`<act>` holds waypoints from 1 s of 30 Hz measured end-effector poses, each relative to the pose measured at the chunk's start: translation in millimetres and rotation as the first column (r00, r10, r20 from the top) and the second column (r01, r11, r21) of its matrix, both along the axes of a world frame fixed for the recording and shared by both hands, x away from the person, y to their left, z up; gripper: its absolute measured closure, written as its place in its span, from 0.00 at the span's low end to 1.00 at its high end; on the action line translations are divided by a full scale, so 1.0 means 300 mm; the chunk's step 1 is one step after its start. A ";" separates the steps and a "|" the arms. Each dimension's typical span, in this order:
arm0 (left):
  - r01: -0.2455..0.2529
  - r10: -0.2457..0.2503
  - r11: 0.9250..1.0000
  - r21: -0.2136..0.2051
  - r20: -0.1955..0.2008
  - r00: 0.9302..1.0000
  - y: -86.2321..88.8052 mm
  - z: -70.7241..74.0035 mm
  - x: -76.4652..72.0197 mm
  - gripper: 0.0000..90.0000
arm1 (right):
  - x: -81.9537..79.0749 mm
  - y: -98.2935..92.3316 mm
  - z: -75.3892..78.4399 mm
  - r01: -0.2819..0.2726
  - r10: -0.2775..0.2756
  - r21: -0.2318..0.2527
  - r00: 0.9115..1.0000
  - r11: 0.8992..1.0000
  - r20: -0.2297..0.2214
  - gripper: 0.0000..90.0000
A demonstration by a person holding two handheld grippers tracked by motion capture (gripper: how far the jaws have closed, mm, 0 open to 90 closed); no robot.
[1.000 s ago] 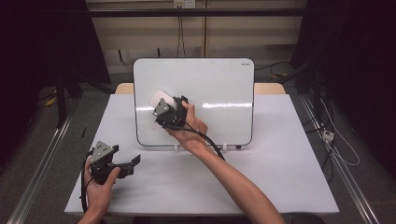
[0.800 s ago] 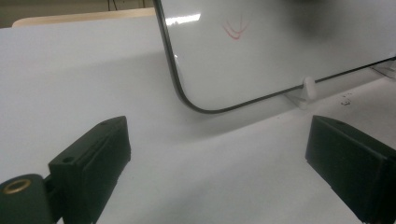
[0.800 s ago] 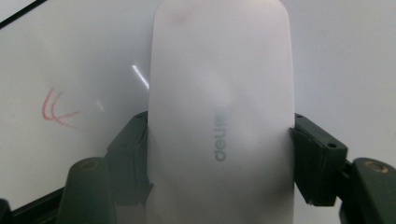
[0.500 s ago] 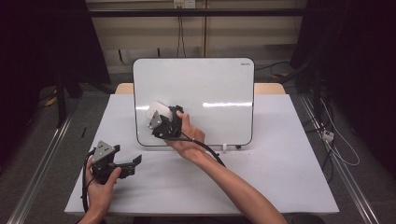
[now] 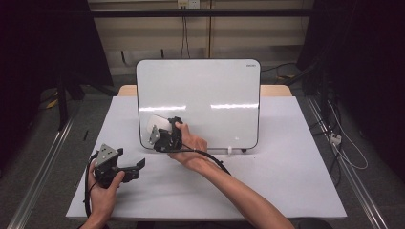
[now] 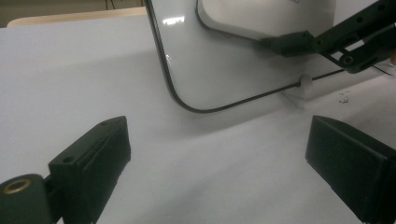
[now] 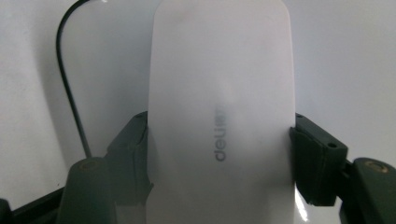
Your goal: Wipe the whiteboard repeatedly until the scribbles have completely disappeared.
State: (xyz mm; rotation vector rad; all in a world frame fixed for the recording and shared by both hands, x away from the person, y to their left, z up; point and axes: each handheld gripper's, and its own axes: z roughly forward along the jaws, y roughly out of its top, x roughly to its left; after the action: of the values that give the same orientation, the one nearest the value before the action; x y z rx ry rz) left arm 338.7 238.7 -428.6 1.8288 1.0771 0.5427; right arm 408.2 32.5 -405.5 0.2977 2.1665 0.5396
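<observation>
The white eraser [image 7: 219,116] sits pinched between the right gripper's [image 5: 165,136] two black jaws, one pressed to each long side, with grey "deli" lettering readable on its back in the right gripper view. It lies flat against the lower left part of the whiteboard [image 5: 210,90], close to that corner's black rim. The board stands upright on small white feet at the back of the white table [image 5: 286,176], two bright light streaks reflecting across its face. Down at the near left corner of the table, the left gripper [image 5: 125,169] rests low in the person's left hand [image 5: 102,188], its jaws spread wide with only bare tabletop between them; its own view looks toward the board's rounded bottom corner. Around the table, dark curtains hang on both sides, cables trail over the grey floor, and a pale wall runs behind. Compared with a second ago, the eraser and right gripper have slid down the board from mid-height toward the bottom edge, while the left gripper stays put.
</observation>
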 end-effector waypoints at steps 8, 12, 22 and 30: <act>-0.006 0.006 1.000 -0.002 0.006 1.000 -0.002 -0.002 0.000 0.07 | -0.016 -0.001 -0.021 -0.078 0.076 -0.053 0.997 0.996 -0.024 0.35; -0.005 0.005 1.000 -0.003 0.006 1.000 -0.003 -0.002 -0.001 0.07 | -0.024 -0.008 -0.027 -0.087 0.086 -0.042 0.996 0.995 -0.028 0.35; -0.008 0.008 1.000 -0.005 0.004 1.000 0.002 -0.002 0.000 0.07 | -0.037 -0.034 -0.033 -0.081 0.080 -0.045 0.996 0.996 -0.024 0.35; -0.011 0.011 1.000 -0.006 0.005 1.000 0.002 -0.001 -0.001 0.07 | -0.035 -0.086 -0.026 -0.029 0.030 0.016 0.999 0.999 -0.031 0.35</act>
State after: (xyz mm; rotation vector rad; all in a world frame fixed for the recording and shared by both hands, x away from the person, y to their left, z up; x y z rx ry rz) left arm 338.5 239.4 -429.0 1.8165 1.0846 0.5498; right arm 397.6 6.8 -413.2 0.2845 2.2004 0.5718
